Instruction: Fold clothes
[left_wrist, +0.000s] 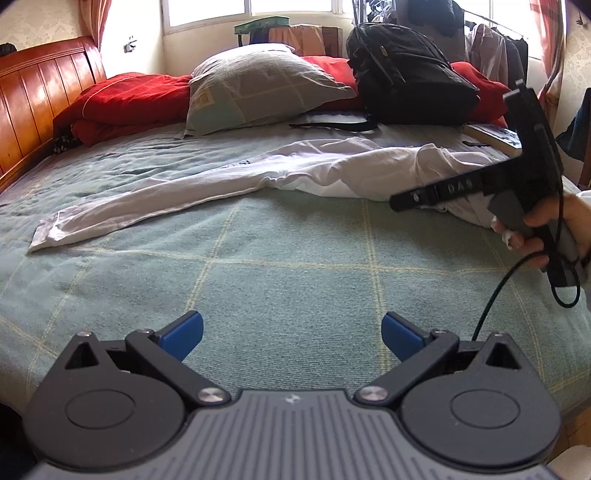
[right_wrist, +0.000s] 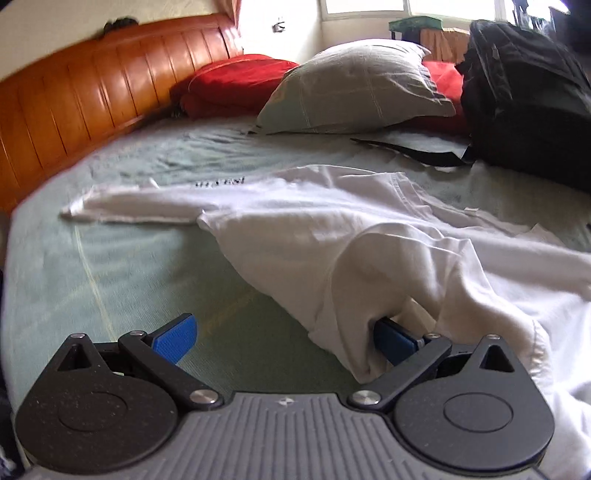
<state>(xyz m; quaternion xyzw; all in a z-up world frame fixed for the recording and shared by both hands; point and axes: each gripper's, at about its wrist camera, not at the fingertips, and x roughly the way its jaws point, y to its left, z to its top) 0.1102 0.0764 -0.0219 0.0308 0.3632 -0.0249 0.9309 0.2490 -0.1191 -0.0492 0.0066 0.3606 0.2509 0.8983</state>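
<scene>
**Both grippers spread wide; white garment rumpled across the bed**

The right gripper (right_wrist: 284, 338) has its jaws spread wide. Its right blue finger is partly buried under a fold of the white garment (right_wrist: 332, 229), so whether the cloth lies between the fingers or only drapes over that one cannot be told; the left finger (right_wrist: 175, 338) is bare above the green bedspread (right_wrist: 122, 258). Seen from the left wrist, the right gripper (left_wrist: 406, 201) shows side-on, held by a hand (left_wrist: 554, 225) cut off at the frame edge, its fingertips hidden against the cloth.

The left gripper (left_wrist: 291, 334) is also wide open, holding nothing, above bare bedspread (left_wrist: 295, 258).

The garment (left_wrist: 221, 181) lies unfolded across the middle of the bed, one sleeve stretched left. Small dark print on it is unreadable. Beyond are a grey pillow (left_wrist: 258, 88), red bedding (left_wrist: 125, 99) and a black backpack (left_wrist: 406, 77).
</scene>
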